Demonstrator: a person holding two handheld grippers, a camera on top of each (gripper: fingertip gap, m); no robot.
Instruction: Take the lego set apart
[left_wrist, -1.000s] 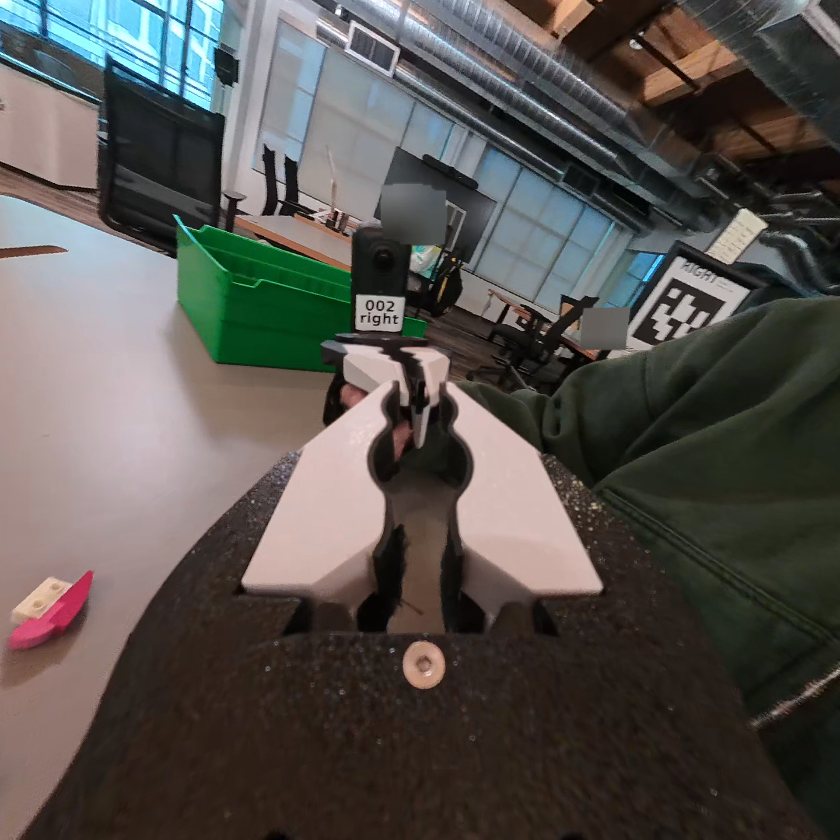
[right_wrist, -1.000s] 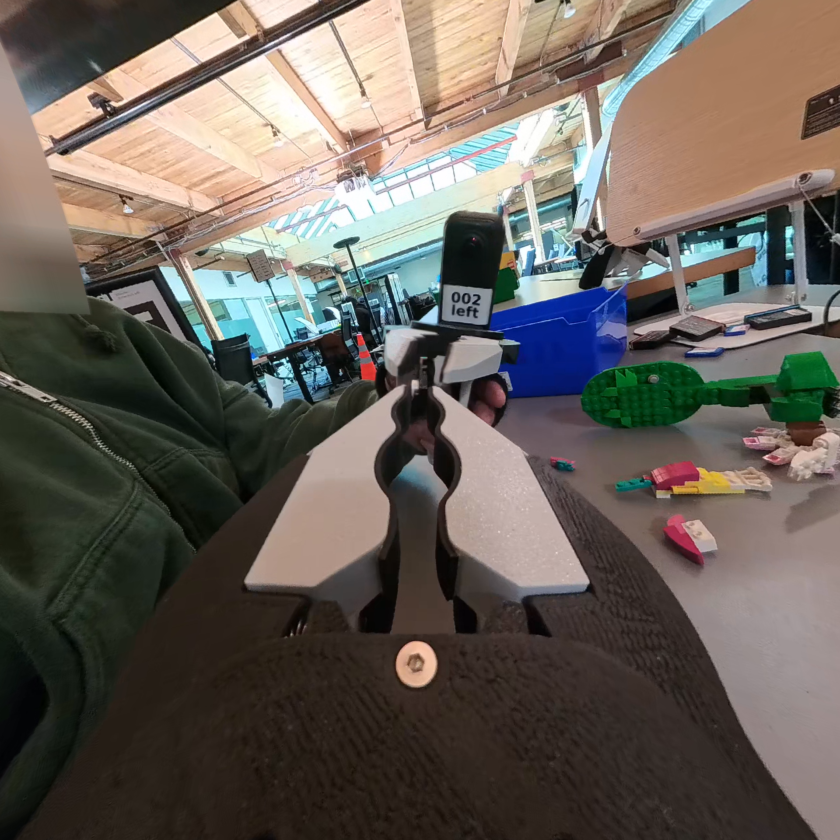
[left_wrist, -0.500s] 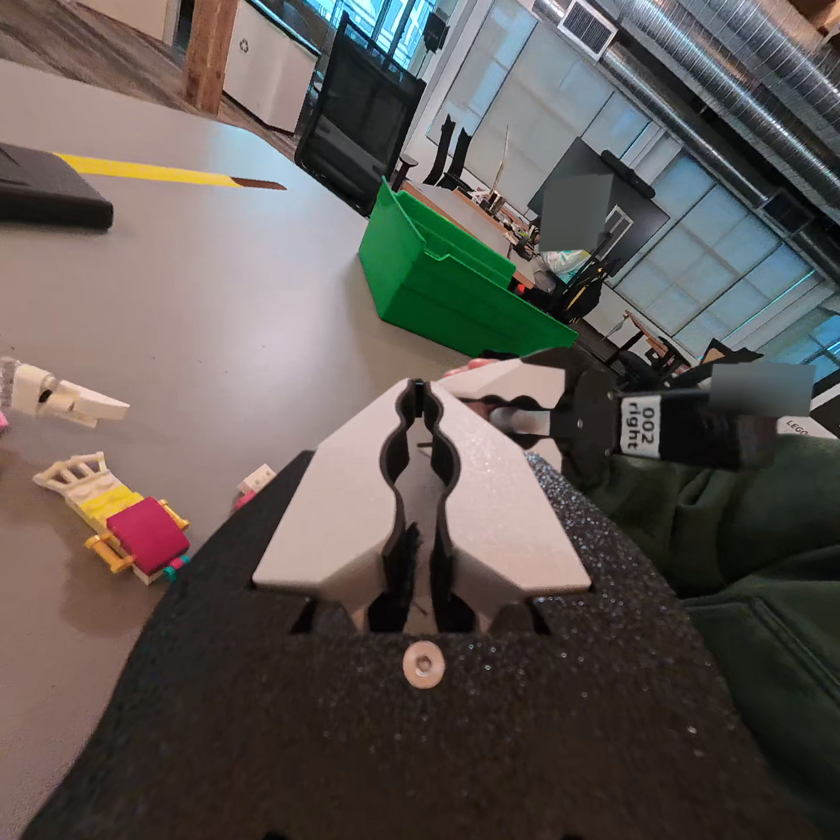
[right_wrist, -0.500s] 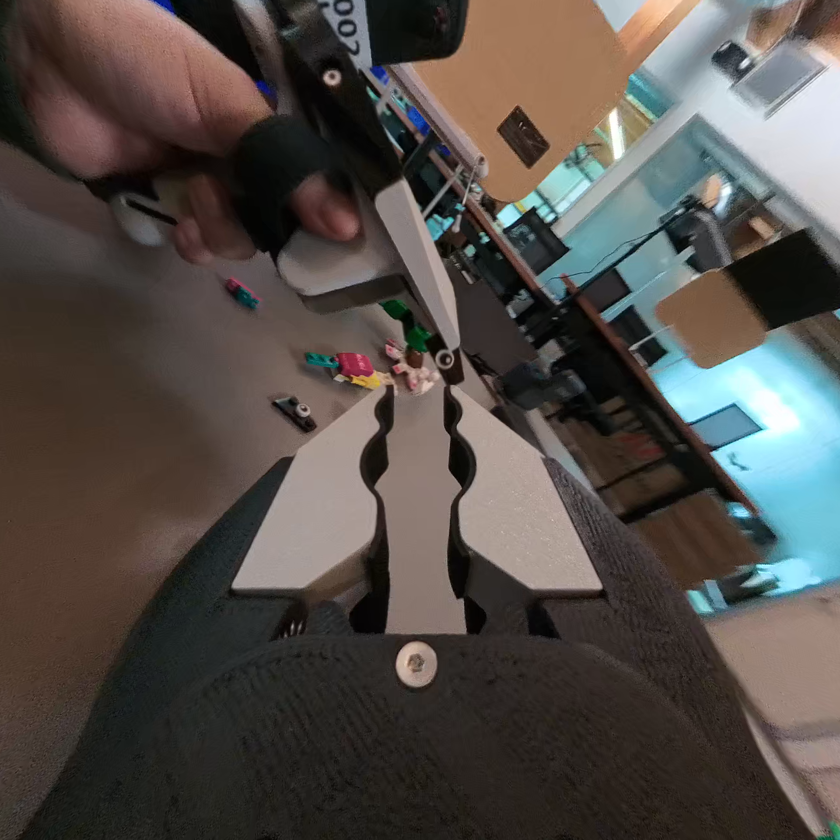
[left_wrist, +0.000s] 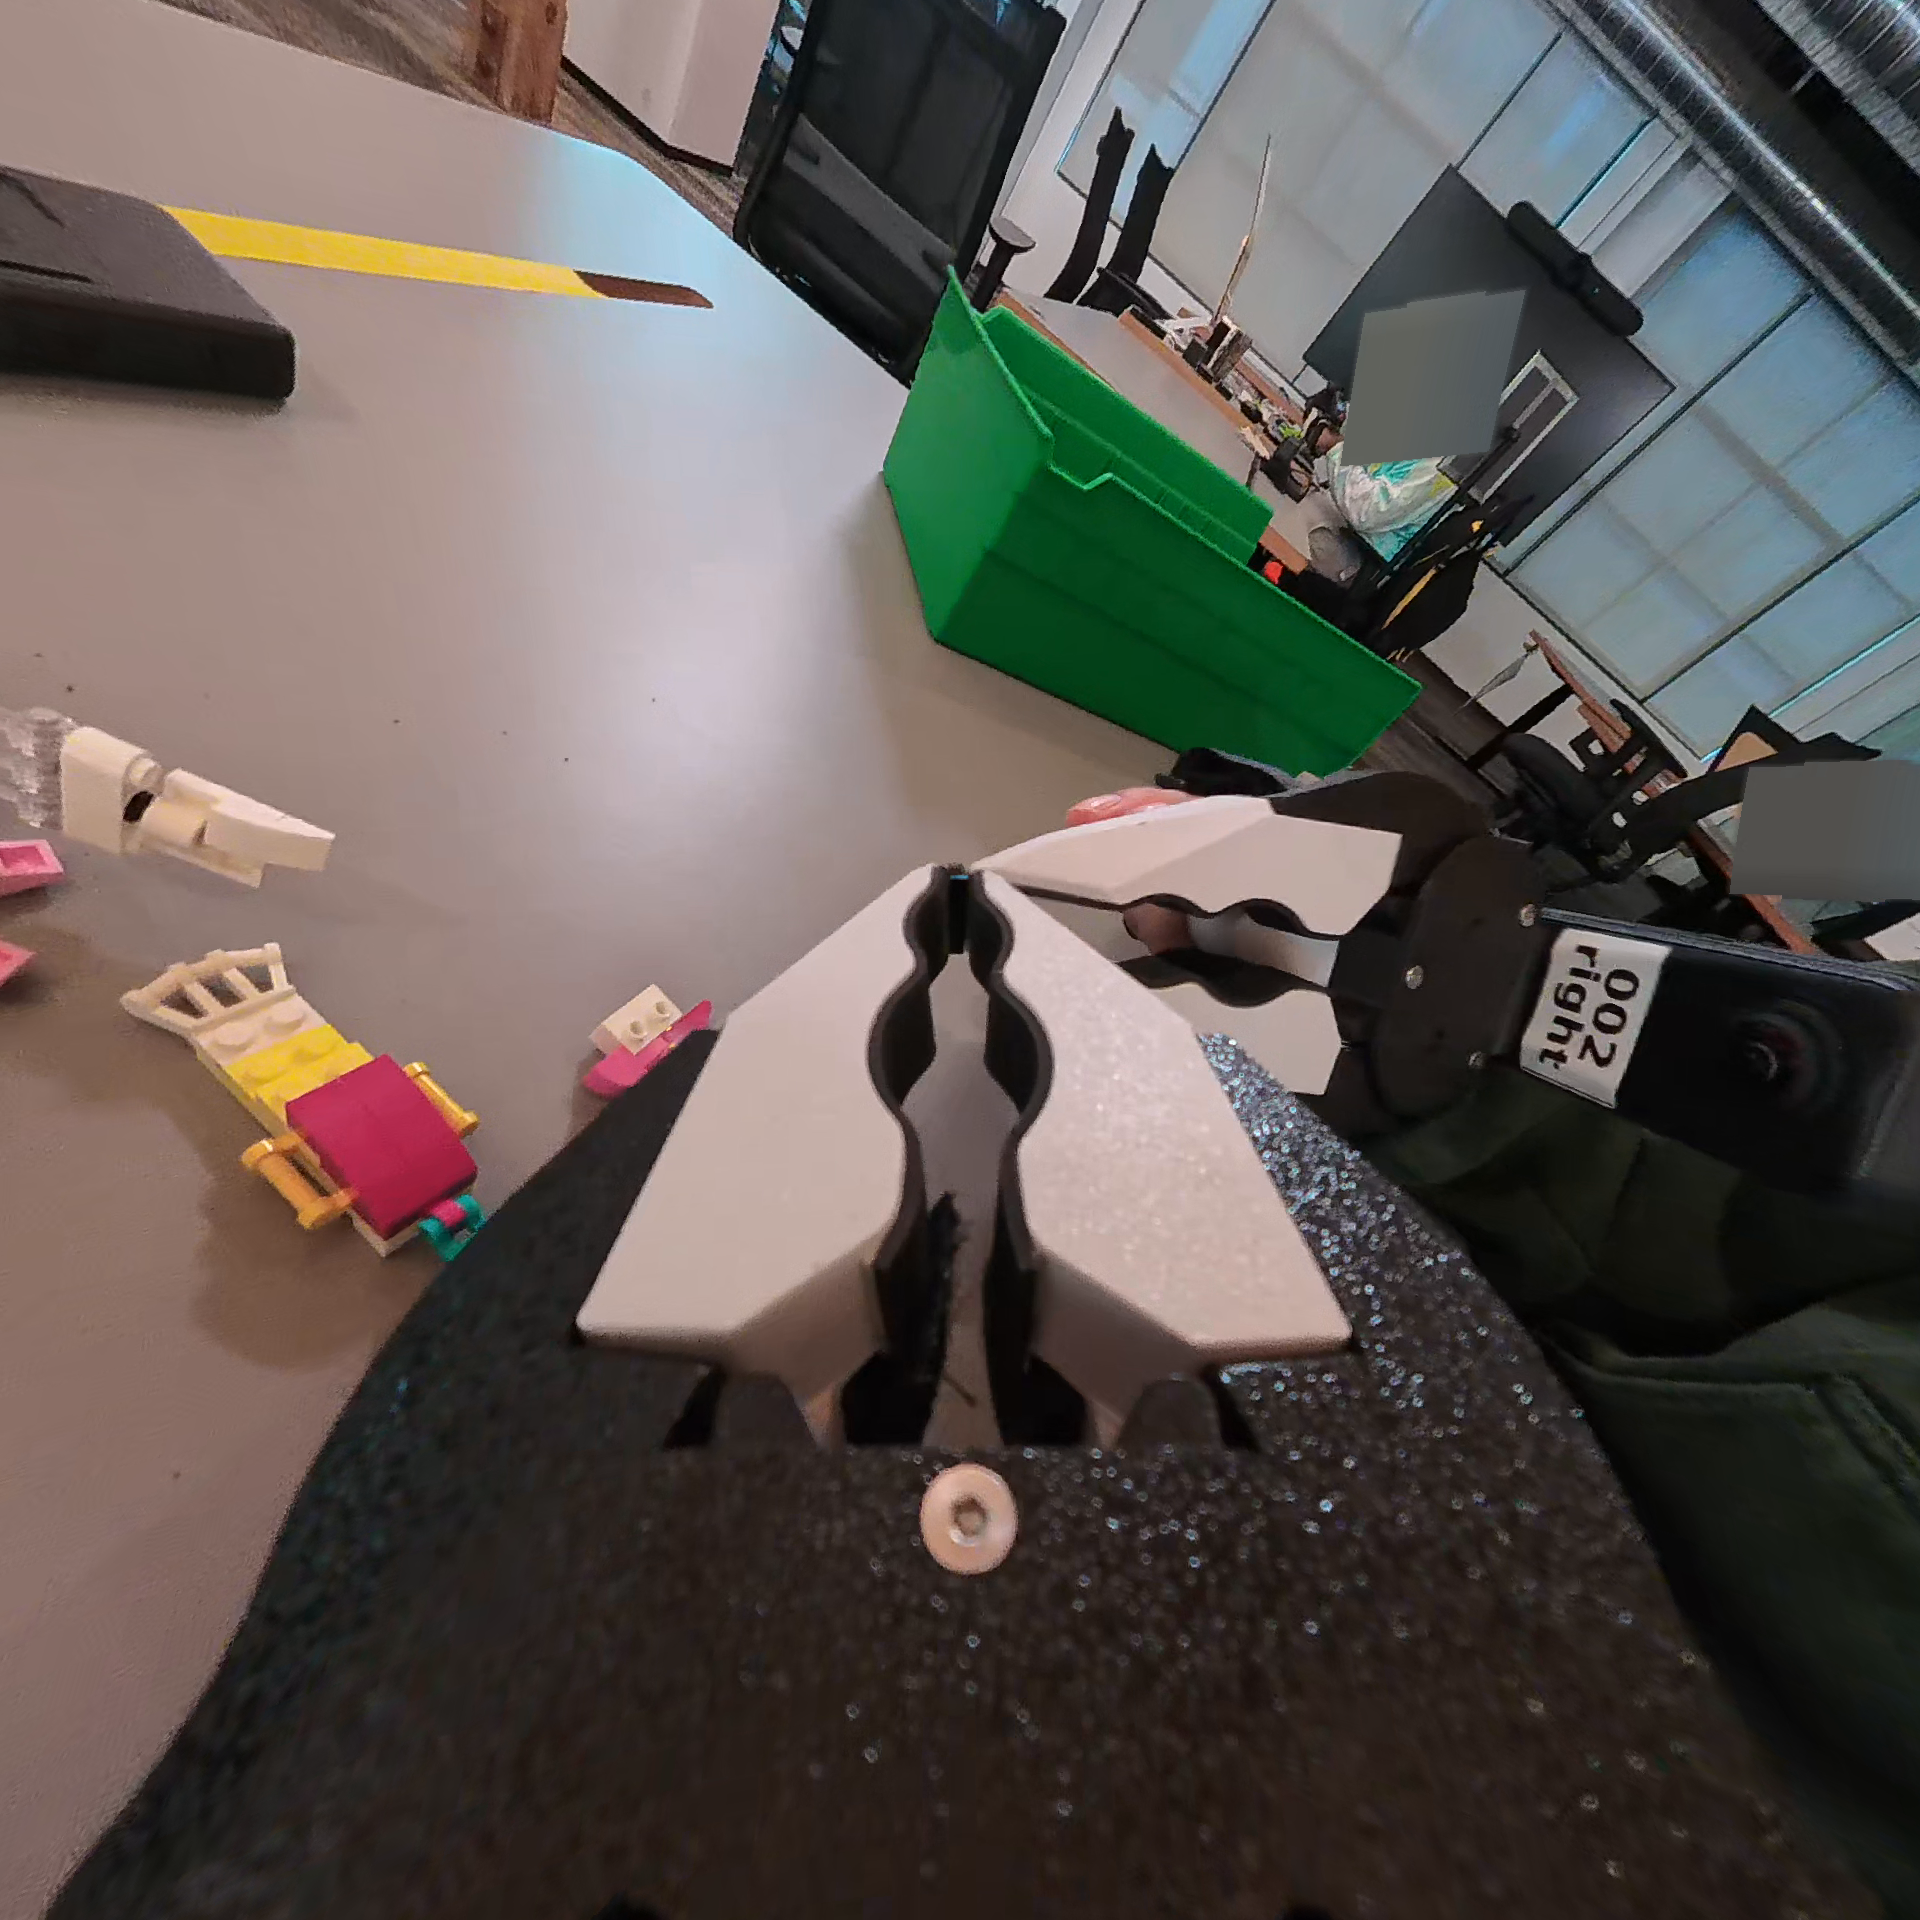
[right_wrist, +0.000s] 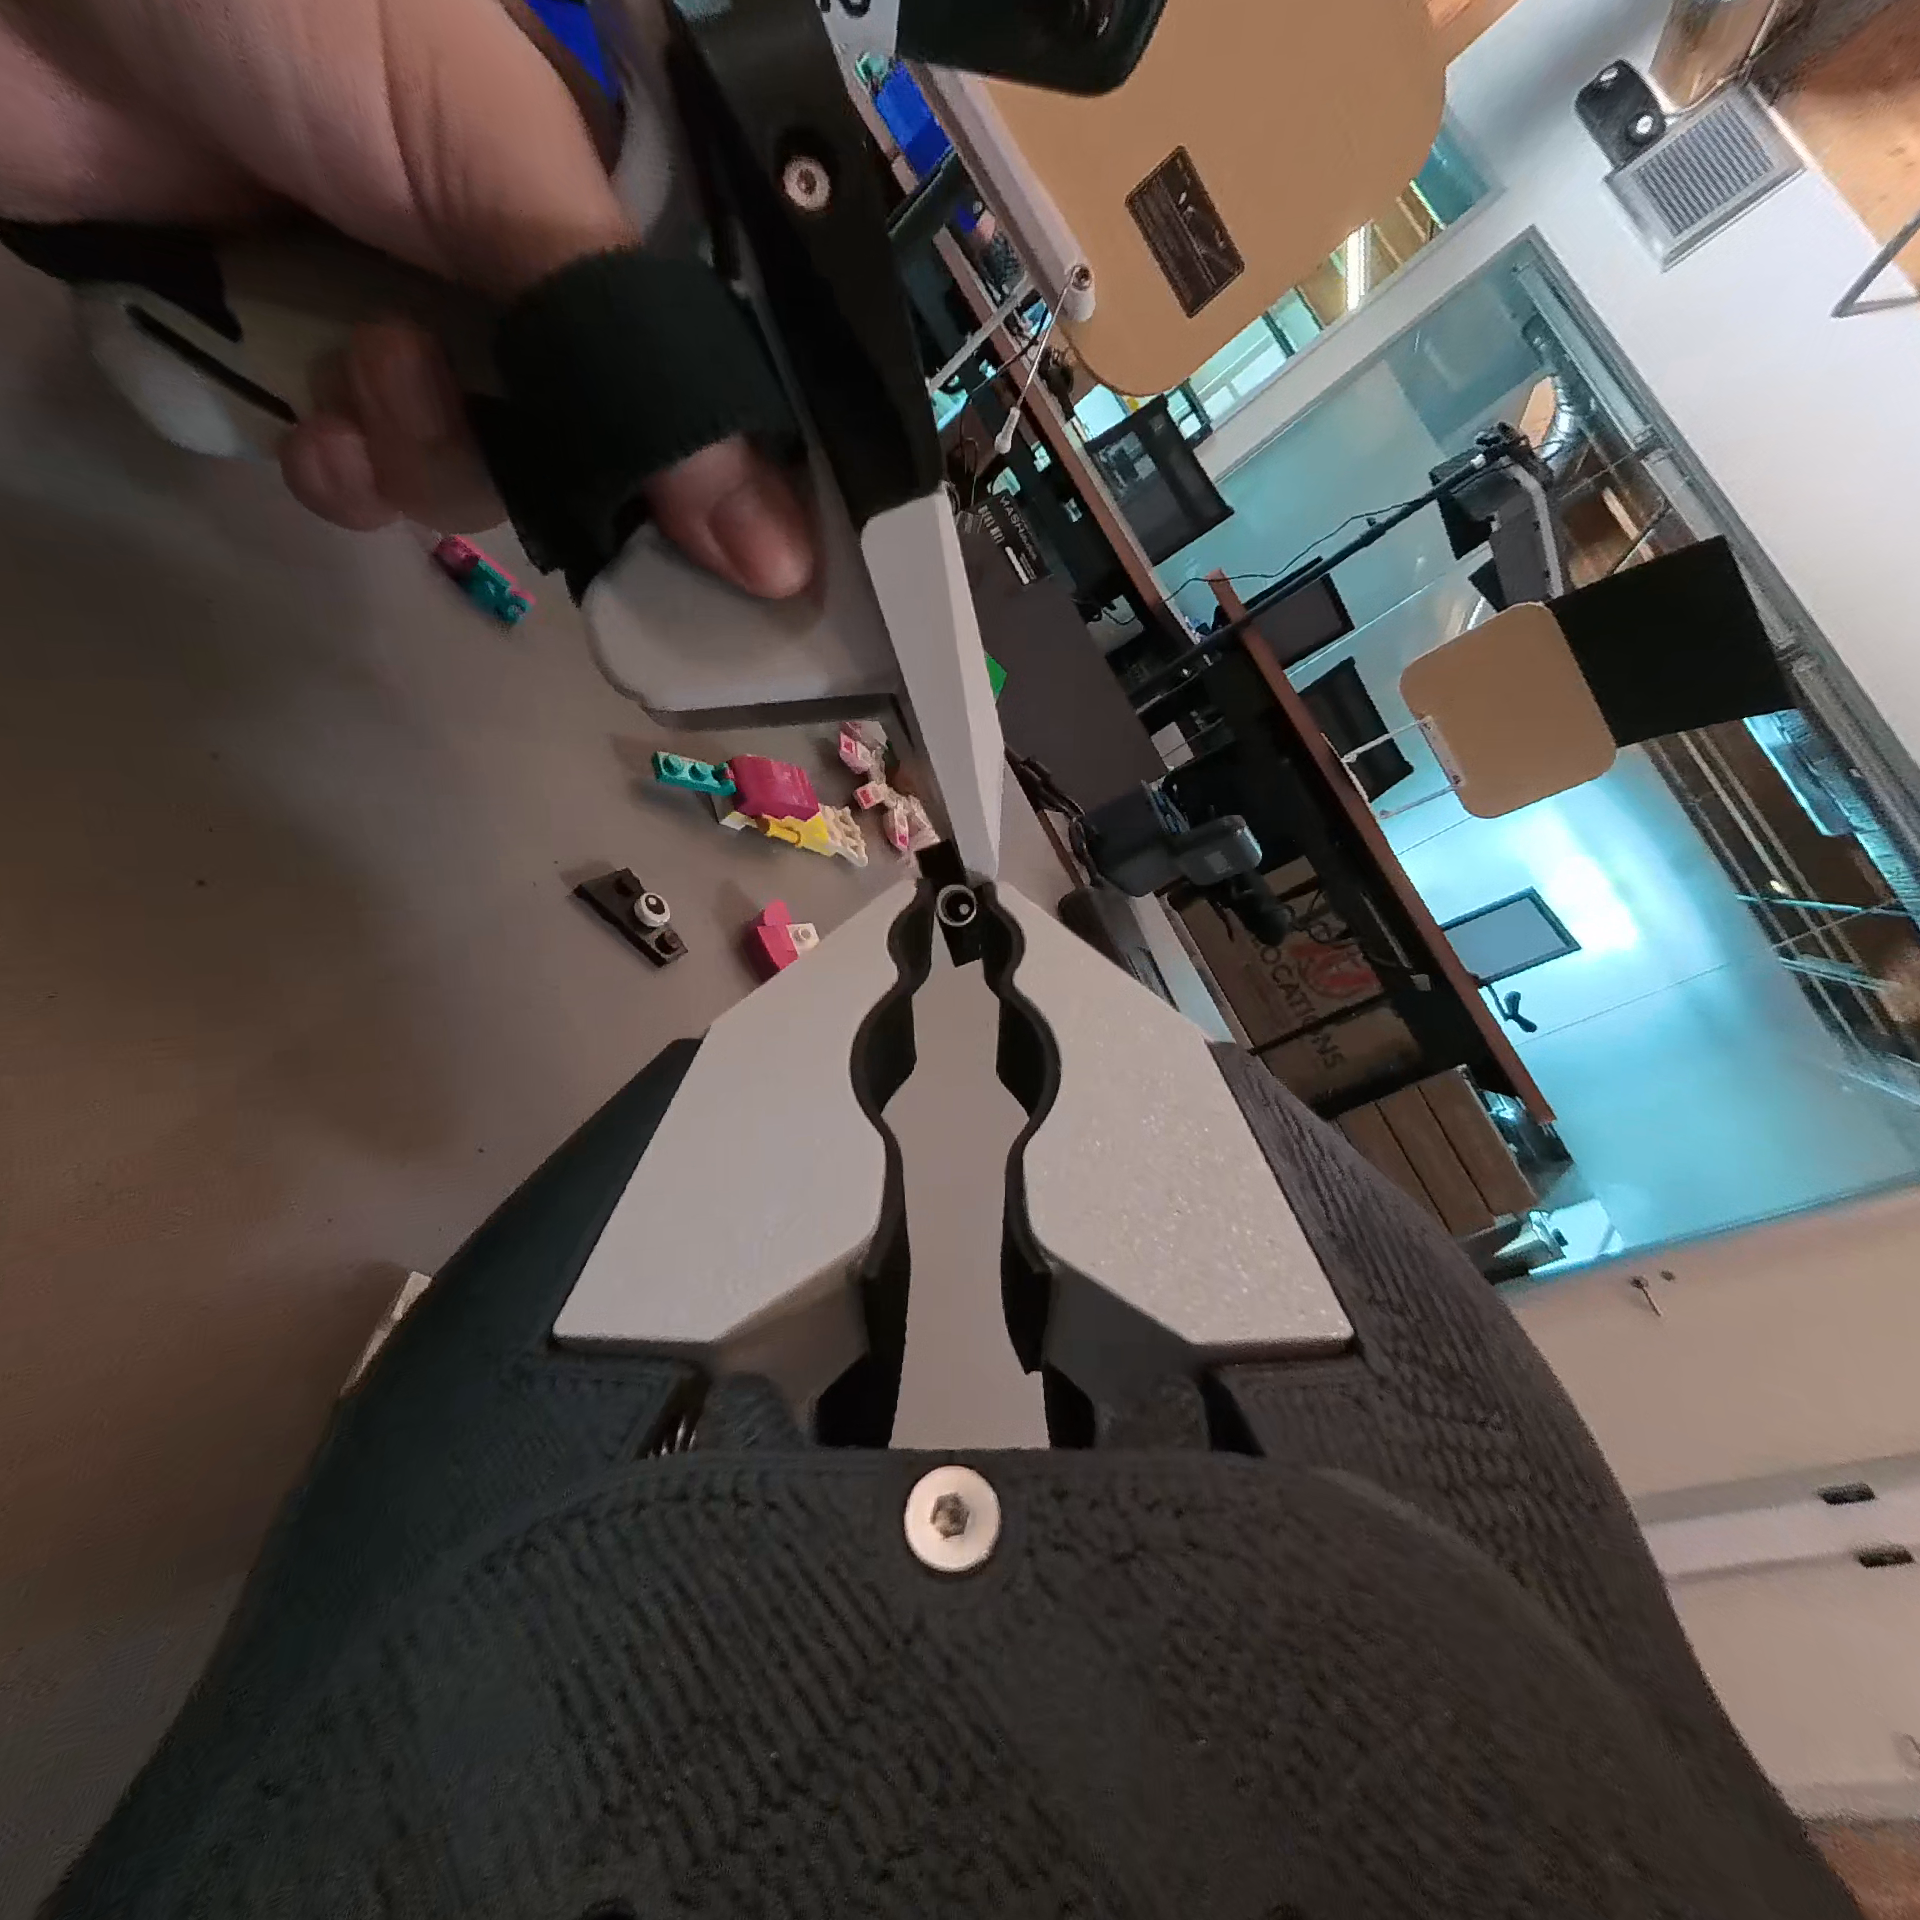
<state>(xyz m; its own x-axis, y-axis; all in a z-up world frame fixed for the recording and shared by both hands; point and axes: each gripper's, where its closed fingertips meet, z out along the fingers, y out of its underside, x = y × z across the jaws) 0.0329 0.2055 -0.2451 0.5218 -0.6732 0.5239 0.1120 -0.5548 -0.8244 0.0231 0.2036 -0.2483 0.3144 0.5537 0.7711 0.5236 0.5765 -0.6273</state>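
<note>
- Right gripper (right_wrist: 956, 914) is clamped on a tiny black lego piece (right_wrist: 958, 925), pinched at the very tips. You can see a round stud or tube end facing the camera.
- Left gripper (left_wrist: 954, 891) has its jaws pressed together at the tips, with a sliver of black between them. I'd guess it's the other end of that same black bit, but the left wrist view is too tight to say for sure. In the right wrist view its tip comes down right onto the black piece.
- So both tongs meet tip to tip just above the grey table (left_wrist: 540, 582), close to the person's green sleeve (left_wrist: 1704, 1382).
- Handling-wise: the piece looks featherlight, hard and slick, so it'll likely pop out if the grip is off-centre. Best bet is to squeeze flat faces, not the studs, and twist or peel rather than yank straight.
- Rest of the lego set lies on the table, out past the meeting tips: a yellow and magenta chunk (left_wrist: 343, 1112), a small pink and white bit (left_wrist: 644, 1034) nearest the tips, a white pointy chunk (left_wrist: 177, 810), and a black plate with an eye (right_wrist: 632, 914).
- Green bin (left_wrist: 1101, 551) sits well beyond the tips; what shows of its inside looks empty, though the bottom is hidden.
- A black flat thing (left_wrist: 114, 301) lies at the far corner, beside yellow tape (left_wrist: 384, 255).
</note>
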